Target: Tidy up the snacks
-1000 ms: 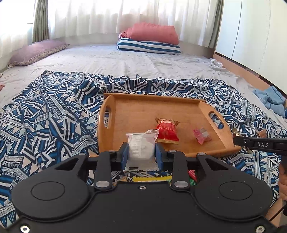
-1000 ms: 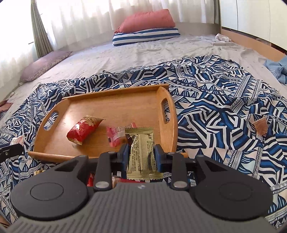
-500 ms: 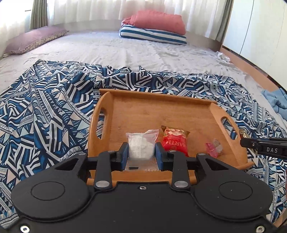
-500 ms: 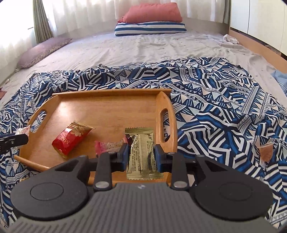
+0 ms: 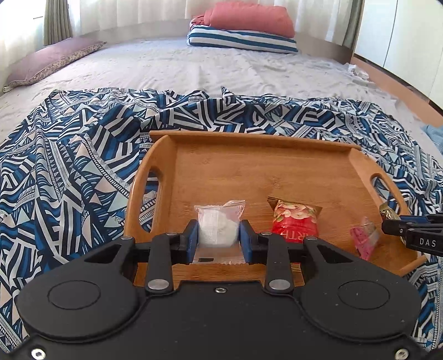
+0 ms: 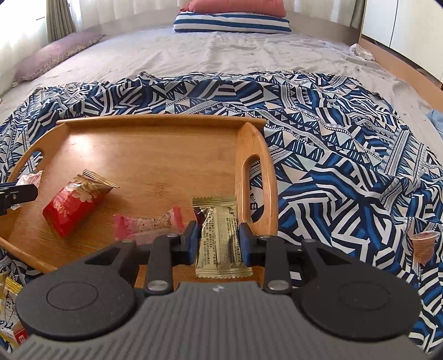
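Snacks sit in both grippers above a wooden tray (image 5: pixel 277 169) that lies on a blue-and-white patterned cloth (image 5: pixel 69 166) spread over a bed. The left gripper (image 5: pixel 218 238) pinches a clear packet with white contents (image 5: pixel 217 225) between its blue pads, held over the near left part of the tray. The right gripper (image 6: pixel 218 238) pinches a gold foil packet (image 6: pixel 218 235) printed with small text, held just inside the tray's right handle (image 6: pixel 256 188).

On the tray floor, ahead and to the right of the left gripper, lies a red nut packet (image 5: pixel 295 221), and farther right a small pink sweet (image 5: pixel 364 238). From the right wrist view that pink sweet lies just left of the gripper's fingers, with the red packet beyond it toward the left.

The left wrist view alone catches the tip of the right gripper entering at its right edge, over the tray's right end. The right wrist view in turn shows the left gripper's dark finger at its left edge with a corner of the clear packet. Only the right wrist view shows a small brownish jelly cup (image 6: pixel 423 245) lying on the cloth well to the right of the gripper, and a few more wrappers (image 6: pixel 9 313) at the lower left, outside the tray.

Beyond the cloth, a striped pillow (image 5: pixel 241 41) under a red pillow (image 5: pixel 249 16) rests at the far end of the bed.
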Tool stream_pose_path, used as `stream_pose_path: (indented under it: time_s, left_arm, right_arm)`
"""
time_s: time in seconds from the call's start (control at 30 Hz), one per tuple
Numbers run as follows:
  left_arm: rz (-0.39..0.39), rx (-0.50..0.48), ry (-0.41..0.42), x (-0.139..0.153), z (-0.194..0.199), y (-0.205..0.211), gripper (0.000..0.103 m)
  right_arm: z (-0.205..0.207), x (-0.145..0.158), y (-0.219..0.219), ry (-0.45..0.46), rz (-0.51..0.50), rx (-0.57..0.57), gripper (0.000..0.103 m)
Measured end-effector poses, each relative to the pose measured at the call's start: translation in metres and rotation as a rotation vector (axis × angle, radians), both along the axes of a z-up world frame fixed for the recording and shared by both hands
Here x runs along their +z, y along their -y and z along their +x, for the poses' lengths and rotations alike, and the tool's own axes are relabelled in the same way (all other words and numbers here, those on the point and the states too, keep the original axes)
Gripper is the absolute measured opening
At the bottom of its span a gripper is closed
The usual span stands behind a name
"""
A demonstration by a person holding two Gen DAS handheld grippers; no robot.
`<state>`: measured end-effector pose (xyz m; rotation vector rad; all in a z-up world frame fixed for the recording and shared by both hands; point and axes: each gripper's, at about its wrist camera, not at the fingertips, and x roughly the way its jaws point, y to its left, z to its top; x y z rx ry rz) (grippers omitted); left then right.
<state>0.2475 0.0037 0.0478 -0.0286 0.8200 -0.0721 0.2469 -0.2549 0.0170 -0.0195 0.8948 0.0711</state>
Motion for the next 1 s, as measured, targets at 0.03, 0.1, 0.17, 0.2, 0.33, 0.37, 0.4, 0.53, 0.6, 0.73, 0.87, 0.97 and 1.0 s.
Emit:
stream_pose_path:
  time_s: [0.03, 0.1, 0.17, 0.2, 0.33, 0.37, 0.4, 0.53, 0.6, 0.73, 0.87, 0.97, 1.0]
  left_arm:
    - [0.003, -0.004, 0.001, -0.002, 0.001, 0.001, 0.03]
    - [0.005, -0.013, 0.003, -0.004, 0.003, 0.003, 0.03]
    - [0.003, -0.018, 0.007, -0.006, 0.004, 0.006, 0.03]
    - [0.002, -0.02, 0.007, -0.006, 0.004, 0.007, 0.03]
    - [0.009, -0.029, 0.002, -0.01, 0.006, 0.013, 0.03]
    - [0.012, -0.032, 0.002, -0.011, 0.006, 0.015, 0.03]
    - [0.014, -0.036, 0.002, -0.012, 0.005, 0.016, 0.03]
    - [0.006, -0.049, 0.001, -0.013, 0.003, 0.021, 0.03]
    - [-0.001, -0.051, 0.0, -0.014, 0.002, 0.023, 0.03]
    - [-0.01, -0.053, -0.001, -0.016, 0.001, 0.026, 0.03]
    - [-0.02, -0.043, 0.0, -0.017, 0.0, 0.027, 0.03]
    - [-0.022, -0.028, 0.003, -0.019, 0.002, 0.026, 0.03]
    - [-0.024, -0.023, 0.003, -0.019, 0.003, 0.025, 0.03]
  right_arm:
    - [0.001, -0.002, 0.0, -0.002, 0.001, 0.0, 0.035]
    - [0.003, -0.004, 0.0, -0.001, 0.011, 0.001, 0.035]
    - [0.004, -0.006, -0.001, -0.002, 0.016, 0.003, 0.036]
    - [0.004, -0.006, -0.001, -0.002, 0.018, 0.003, 0.036]
    - [0.006, -0.009, -0.004, -0.001, 0.032, 0.002, 0.036]
    - [0.006, -0.009, -0.005, 0.0, 0.035, 0.002, 0.036]
    - [0.007, -0.009, -0.005, 0.001, 0.04, 0.003, 0.036]
    - [0.01, -0.01, -0.01, 0.005, 0.06, 0.005, 0.036]
    - [0.011, -0.011, -0.013, 0.008, 0.071, 0.006, 0.036]
    - [0.014, -0.011, -0.021, 0.011, 0.085, 0.01, 0.036]
    - [0.015, -0.013, -0.029, 0.021, 0.064, 0.021, 0.036]
    - [0.018, -0.014, -0.03, 0.031, 0.032, 0.011, 0.036]
    - [0.019, -0.014, -0.03, 0.034, 0.023, 0.006, 0.036]
